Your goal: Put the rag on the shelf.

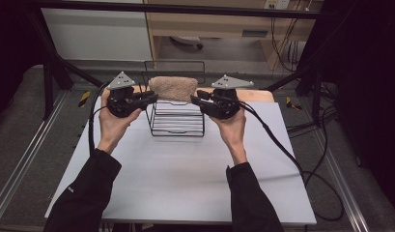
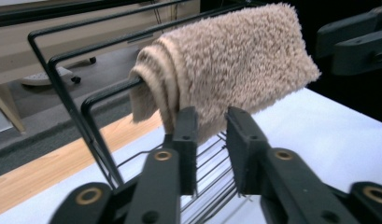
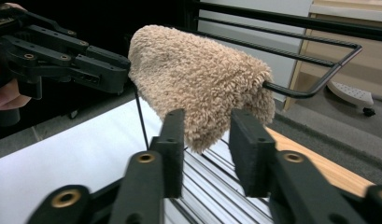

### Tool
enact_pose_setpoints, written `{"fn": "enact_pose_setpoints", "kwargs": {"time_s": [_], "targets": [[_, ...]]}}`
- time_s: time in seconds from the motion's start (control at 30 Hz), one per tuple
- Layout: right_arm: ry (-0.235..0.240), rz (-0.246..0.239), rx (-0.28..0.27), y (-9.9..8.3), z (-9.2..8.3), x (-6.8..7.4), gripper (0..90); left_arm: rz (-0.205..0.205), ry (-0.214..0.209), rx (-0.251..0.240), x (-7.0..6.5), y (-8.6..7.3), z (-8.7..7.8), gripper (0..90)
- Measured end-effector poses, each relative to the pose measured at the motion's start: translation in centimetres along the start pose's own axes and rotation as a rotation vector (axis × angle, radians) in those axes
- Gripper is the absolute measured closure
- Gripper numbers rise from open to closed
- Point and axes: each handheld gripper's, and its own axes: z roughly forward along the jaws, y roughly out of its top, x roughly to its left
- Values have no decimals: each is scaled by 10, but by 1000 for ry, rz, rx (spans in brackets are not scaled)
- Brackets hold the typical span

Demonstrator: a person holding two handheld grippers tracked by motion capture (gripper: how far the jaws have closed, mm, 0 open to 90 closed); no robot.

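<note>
A tan, fluffy folded towel (image 1: 174,88) hangs over the top bar of a black wire rack (image 1: 178,123) at the far middle of the white table. My left gripper (image 1: 154,96) is at the towel's left end and my right gripper (image 1: 194,96) at its right end, both pointing inward. In the left gripper view the towel (image 2: 226,65) droops off the rack bar (image 2: 109,93), and the left gripper (image 2: 212,116) stands open with the towel's lower edge just past its tips. In the right gripper view the right gripper (image 3: 209,121) is open under the towel (image 3: 202,74), its pads not pressing.
The white table (image 1: 185,179) lies between the rack and the person's sleeves. A wooden strip (image 1: 262,95) borders its far edge. Black frame poles stand at both sides, and cables (image 1: 301,164) trail over the right side. A desk and a white panel stand behind.
</note>
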Motion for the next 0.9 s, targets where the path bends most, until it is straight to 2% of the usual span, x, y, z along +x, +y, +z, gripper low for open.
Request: {"fn": "enact_pose_setpoints", "kwargs": {"time_s": [0.23, 0.43, 0.67, 0.9], "targets": [[19, 16, 16, -1, -15, 0, 463, 9, -3, 39, 1, -13, -9, 585], [4, 36, 29, -11, -29, -5, 330, 10, -1, 64, -1, -30, -16, 478], [11, 76, 50, -31, -47, -16, 172, 4, -5, 80, -3, -56, -19, 369], [4, 99, 88, -62, -59, -27, 47, 1, 0, 120, -5, -87, -19, 236]]}}
